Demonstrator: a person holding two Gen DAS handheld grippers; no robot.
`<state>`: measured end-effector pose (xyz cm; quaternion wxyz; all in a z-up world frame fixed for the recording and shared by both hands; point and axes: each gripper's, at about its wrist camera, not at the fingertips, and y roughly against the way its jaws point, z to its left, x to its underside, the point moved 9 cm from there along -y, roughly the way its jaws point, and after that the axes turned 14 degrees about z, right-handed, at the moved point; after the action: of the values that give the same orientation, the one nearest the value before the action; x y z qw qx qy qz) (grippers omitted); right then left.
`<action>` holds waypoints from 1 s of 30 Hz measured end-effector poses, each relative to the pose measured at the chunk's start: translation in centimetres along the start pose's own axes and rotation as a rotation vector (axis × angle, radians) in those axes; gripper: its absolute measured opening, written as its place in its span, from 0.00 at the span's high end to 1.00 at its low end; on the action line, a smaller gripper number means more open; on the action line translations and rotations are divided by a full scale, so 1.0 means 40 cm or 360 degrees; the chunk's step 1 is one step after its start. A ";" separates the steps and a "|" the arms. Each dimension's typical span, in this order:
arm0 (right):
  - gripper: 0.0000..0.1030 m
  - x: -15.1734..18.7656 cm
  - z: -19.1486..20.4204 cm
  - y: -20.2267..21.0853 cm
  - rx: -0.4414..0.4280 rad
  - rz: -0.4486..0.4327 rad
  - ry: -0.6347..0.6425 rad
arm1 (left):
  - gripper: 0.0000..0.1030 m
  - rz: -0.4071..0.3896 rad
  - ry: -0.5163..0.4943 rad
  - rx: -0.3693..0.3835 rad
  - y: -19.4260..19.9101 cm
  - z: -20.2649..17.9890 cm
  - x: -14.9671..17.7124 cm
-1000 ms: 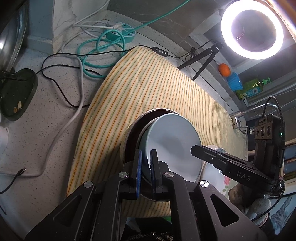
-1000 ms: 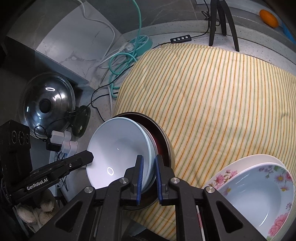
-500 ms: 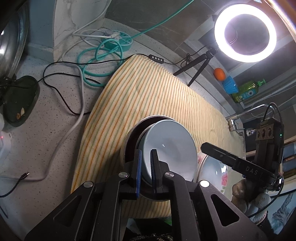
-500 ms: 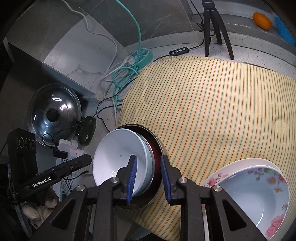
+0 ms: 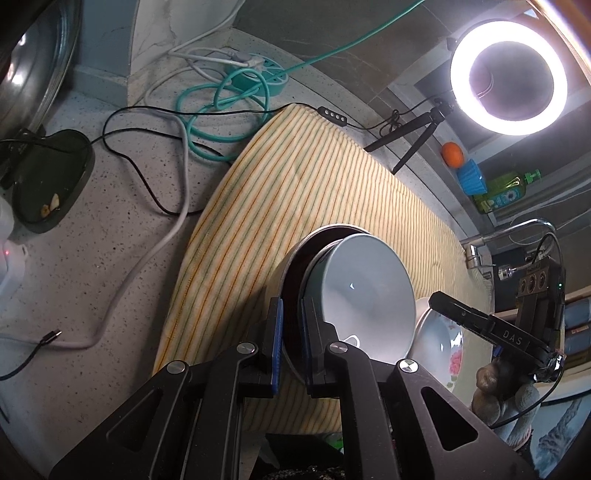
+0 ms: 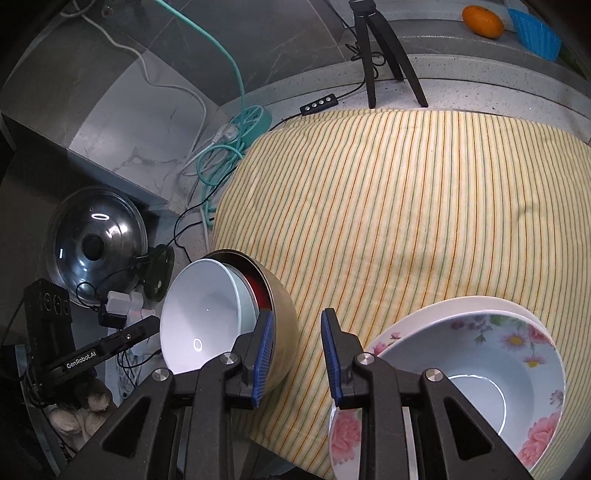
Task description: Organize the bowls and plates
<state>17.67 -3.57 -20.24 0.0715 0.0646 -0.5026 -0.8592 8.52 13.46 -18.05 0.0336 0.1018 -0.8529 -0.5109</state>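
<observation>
A pale blue bowl point(image 5: 365, 288) nests in a red bowl point(image 6: 258, 291) inside a steel bowl point(image 5: 314, 236), and the stack tilts on the striped cloth point(image 5: 295, 177). My left gripper point(image 5: 291, 343) is shut on the steel bowl's near rim; it shows at the stack's left edge in the right wrist view point(image 6: 125, 338). My right gripper point(image 6: 297, 354) stands open just right of the steel bowl point(image 6: 284, 306), with only cloth between its pads. To its right a floral bowl point(image 6: 480, 369) sits in a white plate point(image 6: 424, 317).
A glass pot lid point(image 6: 96, 240) and plugs lie left of the cloth. Teal and white cables point(image 5: 221, 103) coil at the back left. A ring light point(image 5: 508, 81) on a tripod point(image 6: 384, 55) stands behind the cloth, with an orange point(image 6: 482, 20) beyond. A faucet point(image 5: 476, 251) is at the right.
My right gripper let go of the stack's rim, opened, and moved right toward the floral bowl. My left gripper kept its grip on the steel bowl.
</observation>
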 end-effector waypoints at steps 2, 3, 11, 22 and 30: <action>0.77 0.003 0.006 -0.010 -0.0004 0.0017 0.0006 | 0.92 0.0006 -0.0009 -0.0012 -0.004 -0.002 0.000; 0.77 0.004 0.010 -0.015 -0.0006 0.0027 0.0010 | 0.92 0.0009 -0.0012 -0.0019 -0.006 -0.001 -0.001; 0.77 -0.002 0.019 -0.058 0.0015 0.0068 0.0012 | 0.92 0.0026 -0.0005 -0.0046 -0.023 0.009 0.002; 0.79 -0.001 0.014 -0.094 0.0011 0.0116 0.0002 | 0.93 0.0033 -0.0003 -0.0080 -0.036 0.016 0.001; 0.88 -0.001 0.023 -0.113 -0.0033 0.0162 0.0002 | 0.95 0.0038 -0.0001 -0.0077 -0.046 0.017 -0.002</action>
<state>17.27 -0.58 -23.71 0.1160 0.0389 -0.4961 -0.8596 8.73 13.20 -19.99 0.0418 0.0905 -0.8414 -0.5311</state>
